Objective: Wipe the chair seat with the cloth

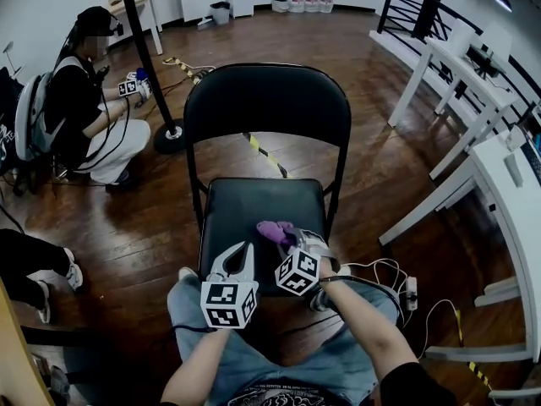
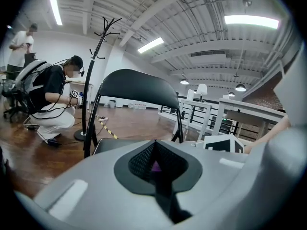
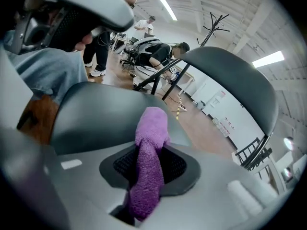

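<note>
A black folding chair stands in front of me, its seat [image 1: 245, 214] dark and padded, its backrest [image 1: 266, 100] upright. A purple cloth [image 1: 274, 229] lies bunched on the seat's front right part. My right gripper [image 1: 293, 237] is shut on the cloth [image 3: 151, 128], which sticks out past the jaws above the seat [image 3: 96, 114]. My left gripper [image 1: 243, 250] hovers over the seat's front edge, just left of the right one, and holds nothing. In the left gripper view its jaws [image 2: 154, 143] meet; the backrest [image 2: 136, 87] rises ahead.
A crouching person [image 1: 84, 117] with grippers is at the far left beside a coat stand [image 1: 145, 66]. Another person's legs [image 1: 38, 265] show at the left edge. White tables [image 1: 473, 108] line the right. Cables and a power strip [image 1: 410, 290] lie on the wooden floor.
</note>
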The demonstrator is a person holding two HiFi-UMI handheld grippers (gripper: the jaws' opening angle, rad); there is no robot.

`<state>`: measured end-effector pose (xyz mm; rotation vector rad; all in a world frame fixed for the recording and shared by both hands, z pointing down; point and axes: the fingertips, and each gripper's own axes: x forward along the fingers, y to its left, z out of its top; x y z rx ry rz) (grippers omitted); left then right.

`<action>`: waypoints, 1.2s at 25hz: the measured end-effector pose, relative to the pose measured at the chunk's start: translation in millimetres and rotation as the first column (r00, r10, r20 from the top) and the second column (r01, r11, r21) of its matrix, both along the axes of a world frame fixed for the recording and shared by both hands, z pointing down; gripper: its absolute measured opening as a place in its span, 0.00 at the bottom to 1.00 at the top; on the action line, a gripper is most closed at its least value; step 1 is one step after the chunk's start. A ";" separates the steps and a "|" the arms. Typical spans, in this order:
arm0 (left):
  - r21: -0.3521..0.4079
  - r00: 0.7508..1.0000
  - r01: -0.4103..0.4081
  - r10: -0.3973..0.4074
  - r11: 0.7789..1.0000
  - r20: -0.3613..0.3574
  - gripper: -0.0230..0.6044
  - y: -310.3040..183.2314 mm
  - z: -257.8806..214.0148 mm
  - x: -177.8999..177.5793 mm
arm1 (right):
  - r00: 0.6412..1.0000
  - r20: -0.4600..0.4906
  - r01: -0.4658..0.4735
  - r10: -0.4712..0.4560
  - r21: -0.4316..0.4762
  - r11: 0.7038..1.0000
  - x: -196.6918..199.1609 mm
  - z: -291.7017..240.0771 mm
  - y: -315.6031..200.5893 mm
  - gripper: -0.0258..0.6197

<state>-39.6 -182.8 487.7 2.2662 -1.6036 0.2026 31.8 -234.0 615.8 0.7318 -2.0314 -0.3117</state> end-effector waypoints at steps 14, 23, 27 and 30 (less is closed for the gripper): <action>0.015 1.000 -0.015 0.015 1.000 -0.001 0.04 16.2 -6.6 18.2 | 0.998 0.055 0.034 -0.032 -0.046 0.998 2.2 6.8 109.8 0.18; 0.029 0.999 -0.034 0.034 0.999 -0.008 0.04 18.5 -13.9 32.9 | 0.996 0.072 0.061 -0.057 -0.051 0.997 2.2 8.7 143.4 0.18; 0.026 0.999 -0.041 0.041 0.999 -0.008 0.04 21.0 -12.6 38.2 | 0.995 0.075 0.064 -0.060 -0.049 0.997 3.3 7.9 146.4 0.18; 0.030 0.999 -0.044 0.044 0.999 -0.011 0.04 18.0 -14.6 39.8 | 0.995 0.077 0.065 -0.063 -0.024 0.998 6.9 0.0 135.2 0.18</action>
